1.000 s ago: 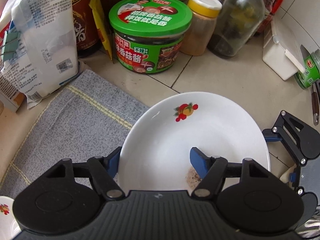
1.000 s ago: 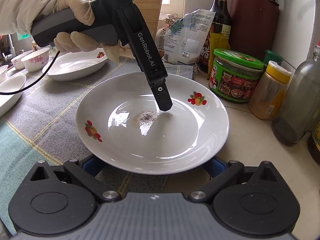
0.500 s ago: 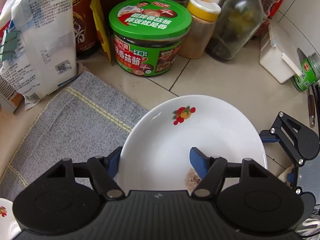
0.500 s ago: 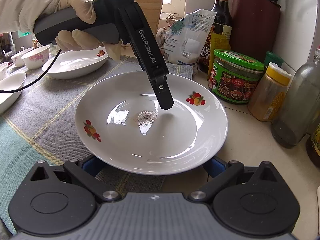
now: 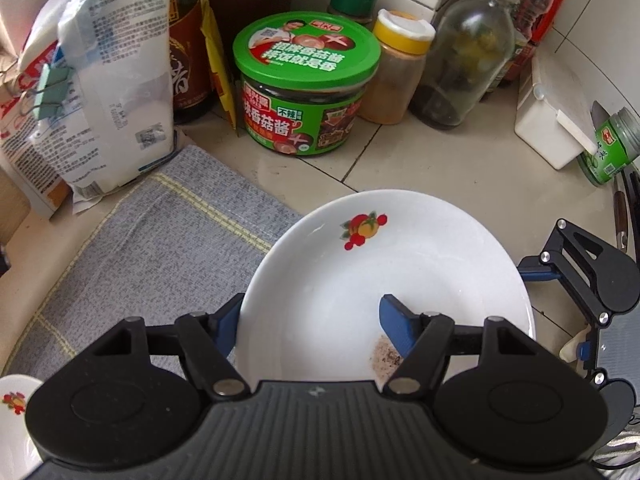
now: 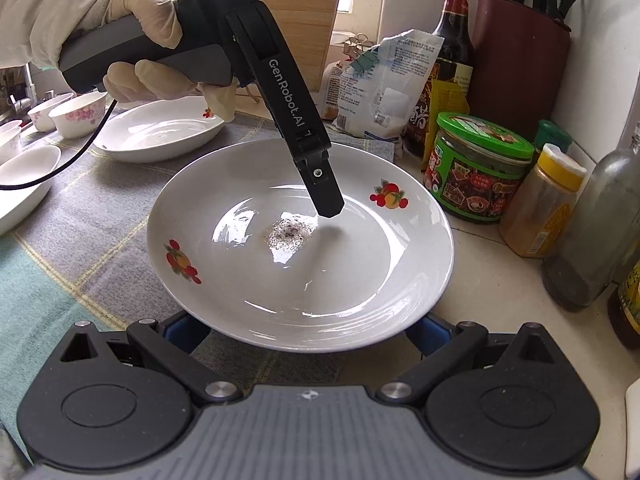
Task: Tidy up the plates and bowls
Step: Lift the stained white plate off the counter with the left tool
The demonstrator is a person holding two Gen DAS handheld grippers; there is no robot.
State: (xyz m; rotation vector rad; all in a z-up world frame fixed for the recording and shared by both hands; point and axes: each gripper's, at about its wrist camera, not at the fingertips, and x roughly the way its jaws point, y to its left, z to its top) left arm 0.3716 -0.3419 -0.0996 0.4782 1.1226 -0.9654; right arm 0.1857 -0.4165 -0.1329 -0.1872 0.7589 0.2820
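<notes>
Since the earlier frame the plate has risen a little with the left gripper, and the jars behind have drawn slightly further off.

Left wrist view:
- The jaws are closed on the plate's near wall. One pad sits outside the rim, the other inside the bowl of the plate.
- A patch of dark residue lies just beside the inner pad.
- The grey cloth lies beyond the outer jaw. The green-lidded jar stands well ahead of both jaws.

Right wrist view:
- The right gripper has its jaws spread wide. Their tips are hidden beneath the plate's near rim, and no grip on it is evident.
- The plate appears clear of the surface, carried above these jaws by the left gripper alone. A gloved hand holds that gripper.
- A second plate and small bowls sit well ahead and to the left of the jaws.

Assessment: the lift has probably begun. The likely next step is to carry this plate across to the second one. A one-sided rim grip may let the plate tilt, so the right jaws underneath are placed to give support.
</notes>
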